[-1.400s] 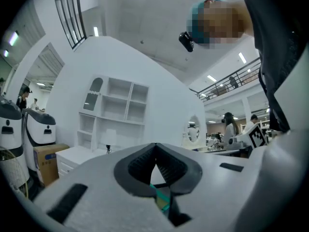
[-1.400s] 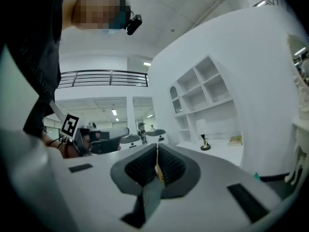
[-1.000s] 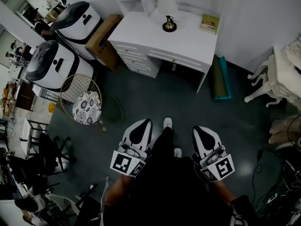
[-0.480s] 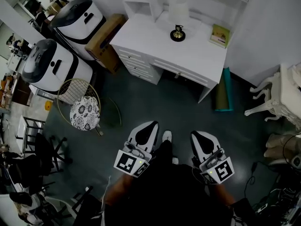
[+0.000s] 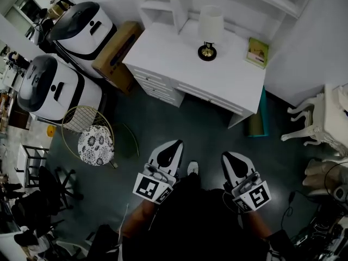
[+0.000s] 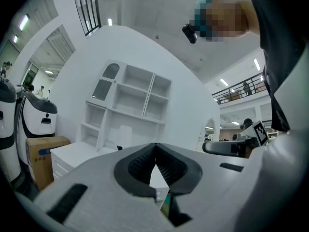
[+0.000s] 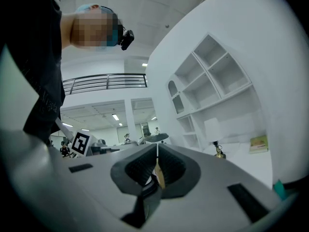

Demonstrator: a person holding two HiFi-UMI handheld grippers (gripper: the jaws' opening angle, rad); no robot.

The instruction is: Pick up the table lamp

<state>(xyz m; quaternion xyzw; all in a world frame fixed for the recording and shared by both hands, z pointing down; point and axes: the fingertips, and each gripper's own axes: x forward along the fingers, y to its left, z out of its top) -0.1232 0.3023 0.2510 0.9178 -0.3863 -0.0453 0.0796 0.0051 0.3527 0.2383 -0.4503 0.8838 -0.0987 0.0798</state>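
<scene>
The table lamp [image 5: 210, 32], with a white shade and a dark and brass base, stands on the white desk [image 5: 179, 58] far ahead of me, under white shelves. Both grippers are held low in front of my body over the dark floor, well short of the desk. My left gripper [image 5: 172, 144] is shut and empty. My right gripper [image 5: 226, 156] is also shut with nothing in it. The left gripper view shows the lamp [image 6: 124, 135] small and distant beyond the shut jaws. In the right gripper view the lamp [image 7: 214, 132] stands to the right of the jaws.
A green book [image 5: 256, 52] lies on the desk right of the lamp. A cardboard box [image 5: 115, 54] and two white machines [image 5: 51, 86] stand left of the desk. A round patterned stool [image 5: 95, 145] is at left. A rolled green mat [image 5: 258, 116] and white ornate furniture [image 5: 321, 118] are at right.
The desk and lamp have come nearer and lower in the head view as I walk toward them. Both grippers keep their place before my body and stay shut.
</scene>
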